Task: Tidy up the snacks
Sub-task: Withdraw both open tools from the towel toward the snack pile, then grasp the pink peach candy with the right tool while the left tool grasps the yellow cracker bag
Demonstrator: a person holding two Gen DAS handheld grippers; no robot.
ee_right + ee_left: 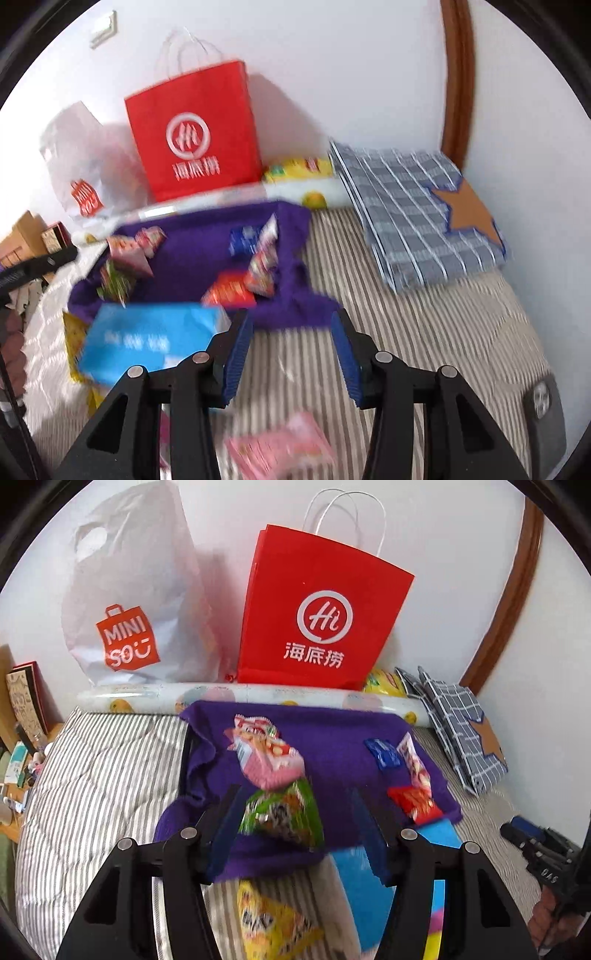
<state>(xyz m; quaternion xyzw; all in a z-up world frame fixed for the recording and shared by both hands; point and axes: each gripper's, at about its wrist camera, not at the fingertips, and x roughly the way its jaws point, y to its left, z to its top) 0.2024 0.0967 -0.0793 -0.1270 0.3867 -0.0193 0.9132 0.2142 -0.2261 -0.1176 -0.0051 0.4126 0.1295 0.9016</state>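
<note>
Several snack packets lie on a purple cloth [332, 731] spread over a striped bed. My left gripper [295, 823] hangs over the cloth's near edge with a blurred green packet [284, 812] between its fingers. The packet is against the left pad, and a gap shows at the right pad. A pink packet [266, 757] lies just beyond, with a small blue packet [382, 753] and a red packet [413, 801] to the right. My right gripper [291, 354] is open over bare striped bedding, holding nothing. A pink packet [280, 450] lies under it.
A red paper bag [317, 616] and a white plastic bag [129, 602] stand against the wall behind a patterned roll [221, 698]. A blue box [147, 339] and a yellow packet [269, 923] lie near the cloth's front. Folded checked fabric [424, 214] sits at right.
</note>
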